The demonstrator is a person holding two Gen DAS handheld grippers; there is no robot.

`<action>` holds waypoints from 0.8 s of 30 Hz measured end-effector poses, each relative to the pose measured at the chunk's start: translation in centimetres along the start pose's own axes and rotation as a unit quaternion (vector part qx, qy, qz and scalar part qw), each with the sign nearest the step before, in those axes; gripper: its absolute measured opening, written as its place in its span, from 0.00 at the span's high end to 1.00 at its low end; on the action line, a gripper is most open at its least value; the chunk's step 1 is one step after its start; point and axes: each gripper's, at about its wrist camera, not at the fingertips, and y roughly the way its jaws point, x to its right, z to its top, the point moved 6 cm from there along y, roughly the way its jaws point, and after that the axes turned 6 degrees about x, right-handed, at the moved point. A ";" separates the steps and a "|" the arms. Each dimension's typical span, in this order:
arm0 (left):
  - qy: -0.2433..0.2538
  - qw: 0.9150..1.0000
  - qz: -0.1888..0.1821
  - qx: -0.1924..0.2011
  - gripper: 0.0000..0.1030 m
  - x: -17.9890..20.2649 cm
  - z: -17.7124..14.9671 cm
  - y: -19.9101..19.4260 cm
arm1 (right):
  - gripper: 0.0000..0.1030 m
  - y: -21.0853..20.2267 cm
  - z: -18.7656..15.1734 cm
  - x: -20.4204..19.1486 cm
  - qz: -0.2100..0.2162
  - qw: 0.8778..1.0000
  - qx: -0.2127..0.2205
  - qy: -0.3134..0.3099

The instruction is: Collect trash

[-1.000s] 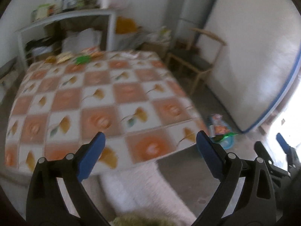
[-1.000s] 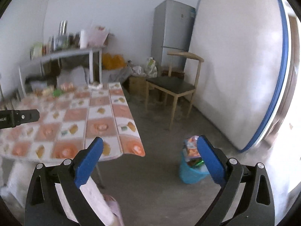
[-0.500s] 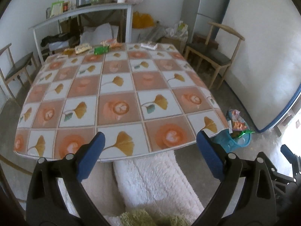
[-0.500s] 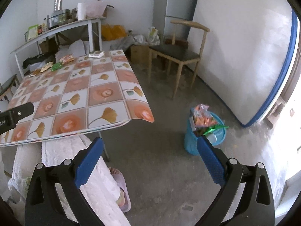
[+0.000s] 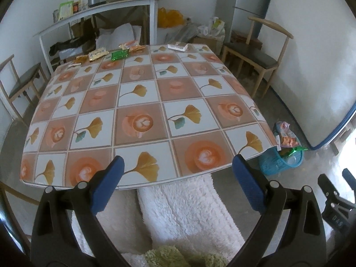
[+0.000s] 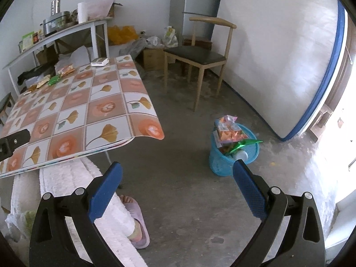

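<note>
Several snack wrappers lie at the far edge of the patterned table (image 5: pixel 142 102): a green wrapper (image 5: pixel 120 55), a yellow one (image 5: pixel 98 53), an orange one (image 5: pixel 131 44), and a white packet (image 5: pixel 179 46). They also show in the right wrist view, the green wrapper (image 6: pixel 54 80) and white packet (image 6: pixel 99 61). A blue trash basket (image 6: pixel 224 162) full of wrappers stands on the floor right of the table; it also shows in the left wrist view (image 5: pixel 280 164). My left gripper (image 5: pixel 178 173) is open and empty over the table's near edge. My right gripper (image 6: pixel 178 178) is open and empty above the floor.
A wooden chair (image 6: pixel 200 55) stands beyond the table's right side, another chair (image 5: pixel 20 82) at its left. A shelf rack (image 5: pixel 100 11) and a fridge (image 6: pixel 195 6) line the back wall. A white mattress (image 6: pixel 278 55) leans at the right. My legs in white trousers (image 5: pixel 189 211) are below.
Both grippers have risen and tilted down, so the table and the basket now sit lower and closer in view. Both stay open and empty.
</note>
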 end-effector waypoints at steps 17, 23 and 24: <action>0.039 0.999 0.003 0.022 0.09 1.4 0.5 -0.9 | 0.06 0.1 0.2 0.0 -0.002 1.000 0.002 0.000; 0.040 0.999 0.002 0.021 0.09 1.4 0.5 -0.9 | 0.06 0.0 0.2 0.0 -0.003 1.000 0.001 0.001; 0.040 0.999 0.002 0.021 0.09 1.4 0.5 -0.9 | 0.06 0.0 0.2 0.0 -0.004 1.000 0.002 0.001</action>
